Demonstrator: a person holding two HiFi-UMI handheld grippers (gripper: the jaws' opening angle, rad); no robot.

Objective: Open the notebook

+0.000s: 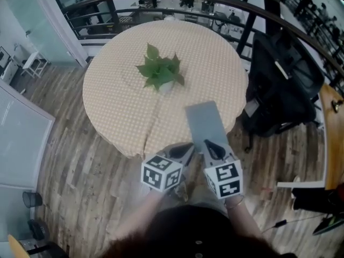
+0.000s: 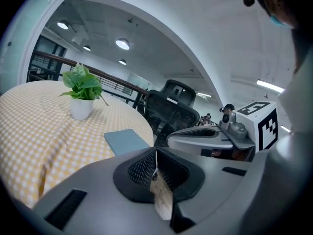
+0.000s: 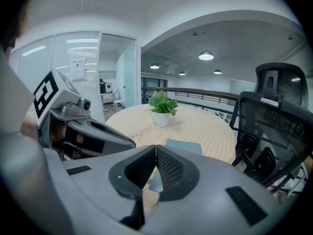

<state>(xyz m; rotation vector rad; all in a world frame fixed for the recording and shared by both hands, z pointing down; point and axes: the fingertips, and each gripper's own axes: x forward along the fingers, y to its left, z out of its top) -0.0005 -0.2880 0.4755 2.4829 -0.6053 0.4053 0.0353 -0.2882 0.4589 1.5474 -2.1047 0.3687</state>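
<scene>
A grey-blue closed notebook (image 1: pixel 205 124) lies flat near the front right edge of the round table (image 1: pixel 123 95). It also shows in the left gripper view as the notebook (image 2: pixel 126 141) and in the right gripper view as the notebook (image 3: pixel 185 147). My left gripper (image 1: pixel 189 147) hovers at the table's front edge, just left of the notebook's near end, jaws shut and empty (image 2: pixel 156 153). My right gripper (image 1: pixel 208 144) sits over the notebook's near edge, jaws shut with nothing between them (image 3: pixel 156 148).
A potted green plant (image 1: pixel 160 70) stands in the middle of the checked tablecloth. A black office chair (image 1: pixel 282 85) is close to the table's right side. A dark railing (image 1: pixel 161 4) curves behind the table. Wooden floor lies below the front edge.
</scene>
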